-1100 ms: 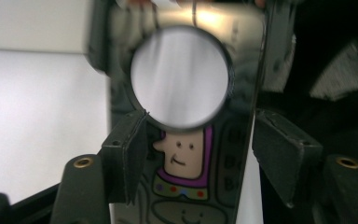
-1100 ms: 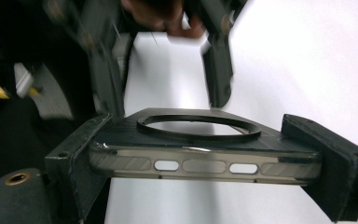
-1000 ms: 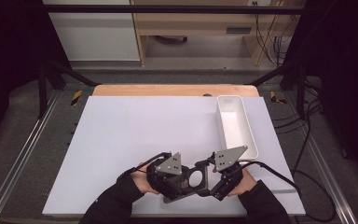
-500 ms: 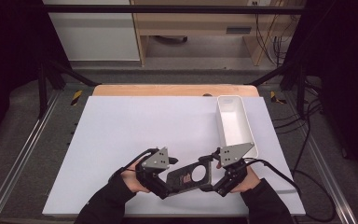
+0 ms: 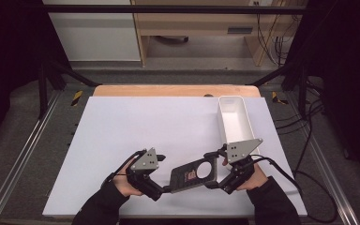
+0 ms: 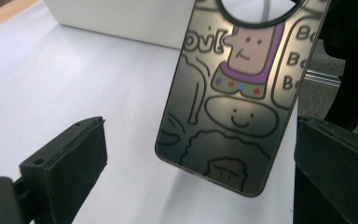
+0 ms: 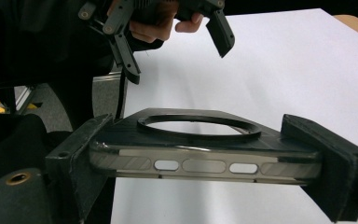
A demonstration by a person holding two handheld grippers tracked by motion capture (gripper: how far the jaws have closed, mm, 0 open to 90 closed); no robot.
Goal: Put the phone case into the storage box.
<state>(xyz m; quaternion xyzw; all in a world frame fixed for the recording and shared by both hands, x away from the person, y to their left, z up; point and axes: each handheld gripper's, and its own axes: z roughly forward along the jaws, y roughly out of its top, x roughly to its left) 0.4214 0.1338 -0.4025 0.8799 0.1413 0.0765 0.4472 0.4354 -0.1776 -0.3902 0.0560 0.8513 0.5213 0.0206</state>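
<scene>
Smoky translucent plastic is catching the light: one phone case is hanging above the white desk, clenched across its end by the right claw, whose pads are pressing both long edges in the right gripper view. The left claw is standing released, jaws spread wide of the case's cartoon-printed end. To hand over well, it is probably wisest closing squarely on both side rims before the right lets go. Counted: one case, two claws, one white bin.
</scene>
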